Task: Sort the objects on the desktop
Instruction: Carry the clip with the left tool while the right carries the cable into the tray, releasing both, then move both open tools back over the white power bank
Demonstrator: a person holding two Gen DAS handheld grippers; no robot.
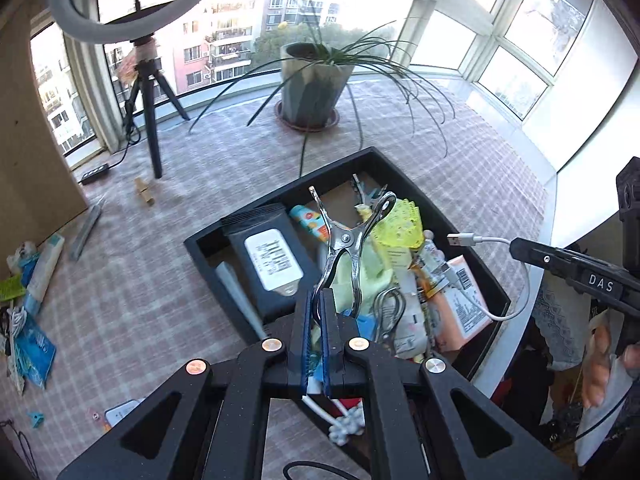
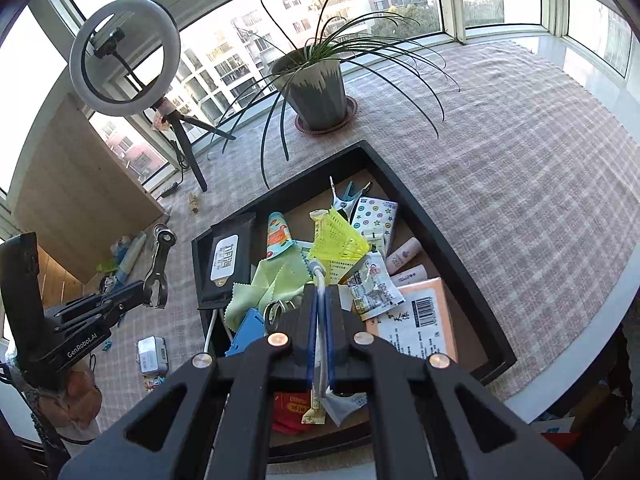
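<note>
L gripper [image 1: 317,312] fingers pinch a metal clip [image 1: 347,240], long axis running straight ahead, over the black tray [image 1: 476,248] on the bench. R gripper [image 2: 321,308] fingers grip a white USB cable [image 1: 492,240], also above the tray, w/ both equally near. Readable: "DAS", "GenRobot.AI".

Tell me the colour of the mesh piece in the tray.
Bright yellow mesh piece, clearest in the right wrist view.
</note>
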